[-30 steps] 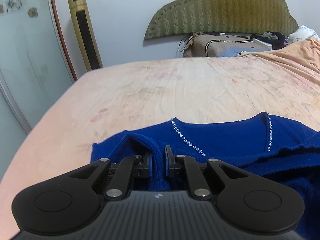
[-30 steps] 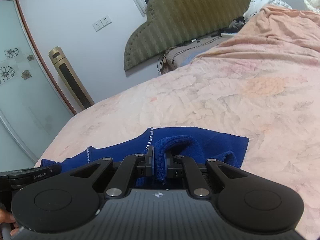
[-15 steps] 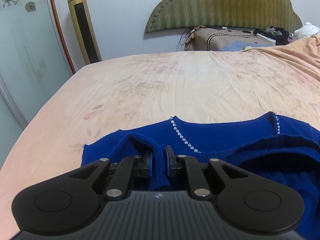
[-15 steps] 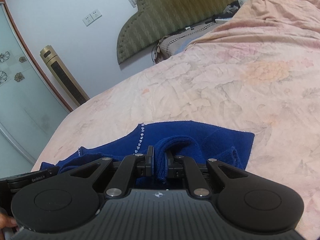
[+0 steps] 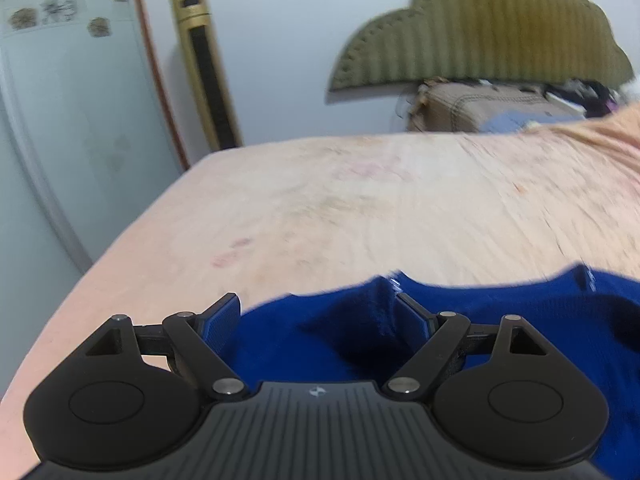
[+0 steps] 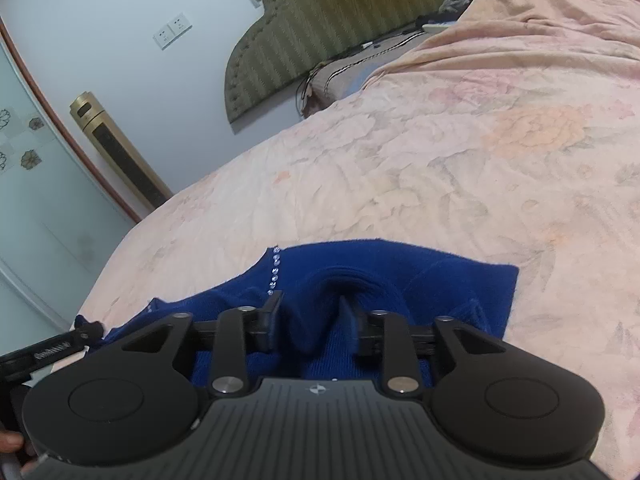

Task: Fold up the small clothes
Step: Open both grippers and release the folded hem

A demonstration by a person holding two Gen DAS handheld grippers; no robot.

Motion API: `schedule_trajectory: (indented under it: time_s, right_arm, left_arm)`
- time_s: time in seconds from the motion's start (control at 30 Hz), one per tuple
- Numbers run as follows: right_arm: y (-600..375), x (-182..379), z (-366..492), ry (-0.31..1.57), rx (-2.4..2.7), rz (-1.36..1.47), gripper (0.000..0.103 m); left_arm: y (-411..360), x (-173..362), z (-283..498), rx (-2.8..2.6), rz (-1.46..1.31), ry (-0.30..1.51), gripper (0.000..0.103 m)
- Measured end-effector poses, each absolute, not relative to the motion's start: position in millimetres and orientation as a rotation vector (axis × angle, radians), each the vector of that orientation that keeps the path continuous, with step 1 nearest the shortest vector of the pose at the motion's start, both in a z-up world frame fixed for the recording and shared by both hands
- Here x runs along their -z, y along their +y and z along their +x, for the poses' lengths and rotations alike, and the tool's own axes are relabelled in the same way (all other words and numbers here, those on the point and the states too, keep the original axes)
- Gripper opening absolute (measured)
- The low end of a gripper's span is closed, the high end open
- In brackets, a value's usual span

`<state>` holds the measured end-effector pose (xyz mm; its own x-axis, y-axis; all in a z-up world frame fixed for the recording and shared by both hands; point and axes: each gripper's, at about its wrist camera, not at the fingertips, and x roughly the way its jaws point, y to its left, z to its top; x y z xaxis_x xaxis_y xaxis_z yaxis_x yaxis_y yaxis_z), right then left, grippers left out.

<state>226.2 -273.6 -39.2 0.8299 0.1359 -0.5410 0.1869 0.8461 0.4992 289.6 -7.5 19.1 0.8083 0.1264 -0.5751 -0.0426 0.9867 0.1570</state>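
The blue sweater lies on the bed, one fold laid over, judging by the doubled cloth; smoothing and further folds look left. Half a second ago both grippers pinched its edge; now the left gripper and right gripper stand spread apart, holding nothing

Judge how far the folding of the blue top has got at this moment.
Done: the blue top lies doubled over on the bed. In hand: both the left gripper and right gripper have jaws spread, with cloth ridges between them. Left: further folds and smoothing, probably.
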Motion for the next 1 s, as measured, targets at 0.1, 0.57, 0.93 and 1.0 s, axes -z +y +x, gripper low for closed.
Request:
schedule_trajectory:
  time_s: [0.1, 0.57, 0.93, 1.0]
  right_arm:
    - [-273.0, 29.7, 220.5, 0.54, 0.063, 0.536, 0.068]
    - [-226.5, 36.6, 242.7, 0.698, -0.068, 0.209, 0.07]
    - [-226.9, 39.5, 239.7, 0.697, 0.095, 0.088, 0.087]
    - [-228.9, 41.2, 240.6, 0.698, 0.125, 0.091, 0.087]
  left_arm:
    - [10.2, -22.3, 293.6, -0.141, 0.082, 0.631, 0.084]
    - [18.4, -3.2, 270.8, -0.123, 0.137, 0.629, 0.084]
    - [3.8, 17.1, 264.8, -0.108, 0.176, 0.686, 0.084]
    - [4.2, 18.6, 262.8, -0.104, 0.175, 0.688, 0.083]
